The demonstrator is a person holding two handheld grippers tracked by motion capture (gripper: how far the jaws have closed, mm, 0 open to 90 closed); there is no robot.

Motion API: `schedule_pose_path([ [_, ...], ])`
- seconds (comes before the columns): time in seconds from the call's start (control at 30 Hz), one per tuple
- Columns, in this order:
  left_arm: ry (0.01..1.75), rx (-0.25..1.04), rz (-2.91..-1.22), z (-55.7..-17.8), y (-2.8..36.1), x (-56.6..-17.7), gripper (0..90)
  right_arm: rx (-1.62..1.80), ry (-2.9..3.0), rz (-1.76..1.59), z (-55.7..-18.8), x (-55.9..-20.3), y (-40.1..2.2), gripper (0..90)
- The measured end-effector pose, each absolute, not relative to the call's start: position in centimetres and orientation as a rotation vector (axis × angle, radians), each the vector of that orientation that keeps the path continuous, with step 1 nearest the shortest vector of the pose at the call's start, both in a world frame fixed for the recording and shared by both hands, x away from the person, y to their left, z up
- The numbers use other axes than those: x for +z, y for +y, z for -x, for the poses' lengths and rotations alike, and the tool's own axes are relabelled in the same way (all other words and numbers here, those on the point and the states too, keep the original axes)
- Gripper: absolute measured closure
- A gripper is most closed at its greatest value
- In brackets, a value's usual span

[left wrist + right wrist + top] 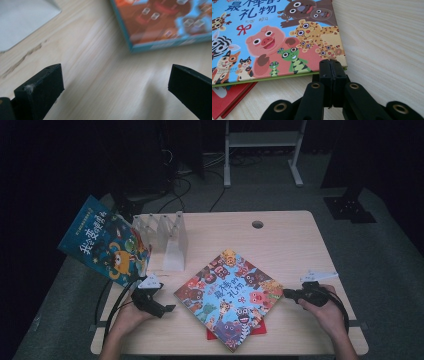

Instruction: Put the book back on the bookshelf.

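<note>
Right tool (331, 65) has its jaws pressed together at the corner of the animal picture book (229, 296), with no part of the cover visibly between them. That book lies flat mid-worktop (285, 232) on a red book (229, 98). Left tool (116, 82) stands with jaws apart over bare wood near the book's other corner. To lift well, the right tool probably should slide its closed tips under the cover edge, pry gently, then reopen and clamp; the left should steady the far corner so nothing skids.
</note>
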State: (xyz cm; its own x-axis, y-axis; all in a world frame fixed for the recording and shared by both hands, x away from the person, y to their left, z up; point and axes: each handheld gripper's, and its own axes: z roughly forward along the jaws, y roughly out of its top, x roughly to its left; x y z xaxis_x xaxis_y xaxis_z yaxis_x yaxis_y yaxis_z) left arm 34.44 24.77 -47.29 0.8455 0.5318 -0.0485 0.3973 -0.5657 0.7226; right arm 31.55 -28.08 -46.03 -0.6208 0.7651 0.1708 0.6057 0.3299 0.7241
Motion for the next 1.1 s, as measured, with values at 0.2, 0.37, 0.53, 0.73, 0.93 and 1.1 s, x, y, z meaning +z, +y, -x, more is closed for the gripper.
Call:
schedule_pose_path([
  [0.2,0.649,0.201,-2.215,-34.5,23.6,-46.0,0.0,1.174,2.394,-1.248,-31.6,-46.1,-28.1,88.4],
  [0.37,0.628,0.180,-2.204,-34.9,22.5,-45.6,0.0,1.176,2.404,-1.235,-31.8,-46.2,-27.8,88.6],
  [0.53,0.637,0.164,-2.203,-35.3,21.9,-45.5,0.0,1.157,2.436,-1.202,-32.2,-46.3,-26.6,88.6],
  [0.73,0.638,0.146,-2.194,-35.4,21.5,-45.5,0.0,1.182,2.418,-1.191,-32.6,-46.0,-26.6,76.3],
  [0.93,0.645,0.140,-2.206,-35.4,21.3,-45.6,0.0,1.240,2.360,-1.189,-34.0,-45.3,-26.6,51.7],
  [1.1,0.647,0.133,-2.204,-35.5,21.2,-45.7,0.0,1.267,2.355,-1.177,-35.9,-45.6,-25.9,42.3],
])
